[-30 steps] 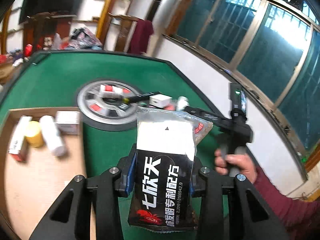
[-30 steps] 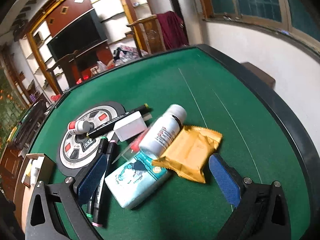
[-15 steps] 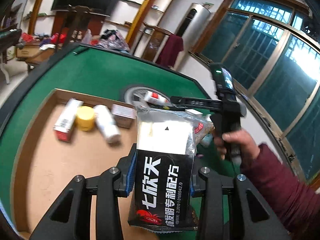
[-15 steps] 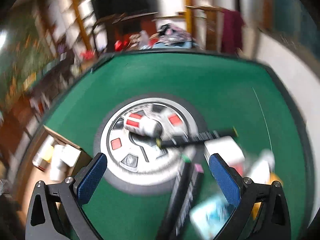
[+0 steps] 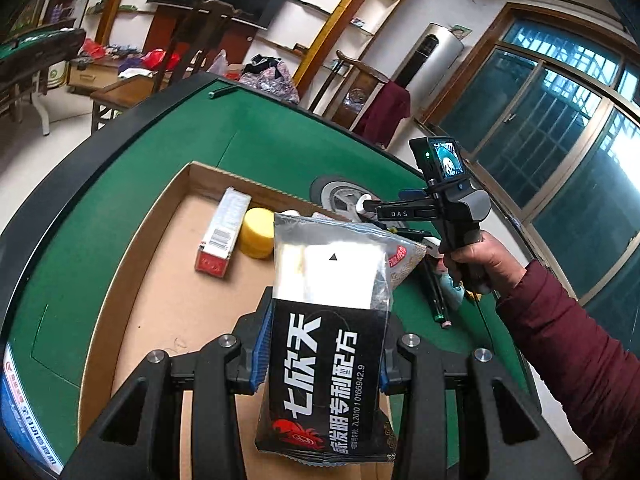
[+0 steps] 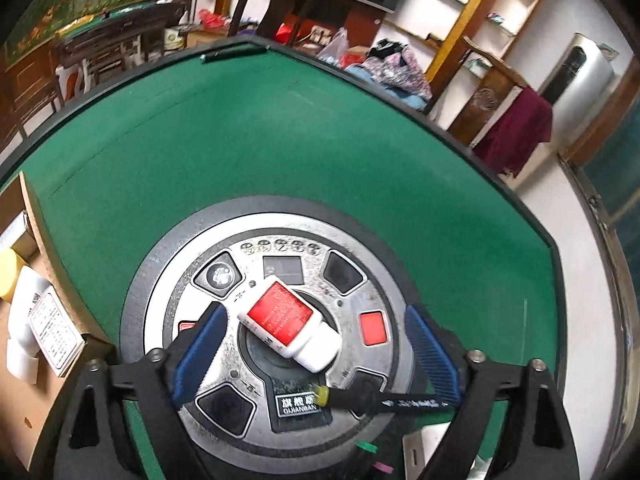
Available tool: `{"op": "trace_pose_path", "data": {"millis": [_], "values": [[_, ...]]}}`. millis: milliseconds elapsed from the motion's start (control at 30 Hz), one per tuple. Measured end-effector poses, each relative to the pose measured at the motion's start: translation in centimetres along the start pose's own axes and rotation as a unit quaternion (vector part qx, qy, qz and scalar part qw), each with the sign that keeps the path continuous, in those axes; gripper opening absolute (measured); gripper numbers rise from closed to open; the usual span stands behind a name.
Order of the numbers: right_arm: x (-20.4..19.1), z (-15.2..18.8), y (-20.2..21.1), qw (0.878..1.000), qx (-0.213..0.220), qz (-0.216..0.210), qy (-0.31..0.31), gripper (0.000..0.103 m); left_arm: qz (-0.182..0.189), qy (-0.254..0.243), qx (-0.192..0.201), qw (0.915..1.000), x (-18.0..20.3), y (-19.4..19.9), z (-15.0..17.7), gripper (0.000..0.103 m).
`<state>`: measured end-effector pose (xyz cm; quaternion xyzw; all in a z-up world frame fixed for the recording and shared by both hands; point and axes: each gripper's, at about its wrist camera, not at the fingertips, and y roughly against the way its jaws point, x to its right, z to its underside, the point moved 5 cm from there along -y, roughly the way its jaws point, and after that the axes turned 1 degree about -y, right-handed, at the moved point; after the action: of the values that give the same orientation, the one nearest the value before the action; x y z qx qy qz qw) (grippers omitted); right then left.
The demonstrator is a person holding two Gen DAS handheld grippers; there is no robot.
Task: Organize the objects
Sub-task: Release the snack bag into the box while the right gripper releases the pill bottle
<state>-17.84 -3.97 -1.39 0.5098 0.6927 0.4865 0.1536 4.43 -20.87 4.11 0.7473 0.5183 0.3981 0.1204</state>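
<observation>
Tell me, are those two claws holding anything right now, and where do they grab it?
The left gripper clamps a black snack packet by its side edges, near the middle. The right gripper holds nothing; its closing jaws straddle a small white bottle without touching.

The right gripper (image 6: 316,348) has just been closing, its blue pads either side of a small white bottle (image 6: 290,322) without touching it. The bottle lies on the round metal hub (image 6: 224,256) of the green table (image 6: 280,140); a cardboard box (image 6: 30,208) sits at the left.

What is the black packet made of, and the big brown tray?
The black packet looks like thin glossy plastic film: it shines, crinkles, and has a see-through top. The brown tray seems to be cardboard: matte tan, with raw, rough-cut edges.
</observation>
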Motion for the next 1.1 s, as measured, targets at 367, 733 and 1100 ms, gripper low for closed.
{"op": "trace_pose_path", "data": {"millis": [367, 733, 1100], "values": [[0.5, 1.5, -1.7, 0.995, -0.03, -0.058, -0.076, 0.037, -0.007, 0.005, -0.008, 0.9999, -0.2, -0.2, 0.5, 0.039], [0.1, 3.7, 5.8, 0.981, 0.016, -0.137, -0.138, 0.038, -0.042, 0.012, -0.022, 0.9988, -0.9, 0.4, 1.1, 0.039], [-11.8, 5.5, 9.5, 0.958, 0.003, -0.269, -0.099, 0.038, -0.136, 0.018, -0.101, 0.9854, -4.5, -2.8, 0.2, 0.039]]}}
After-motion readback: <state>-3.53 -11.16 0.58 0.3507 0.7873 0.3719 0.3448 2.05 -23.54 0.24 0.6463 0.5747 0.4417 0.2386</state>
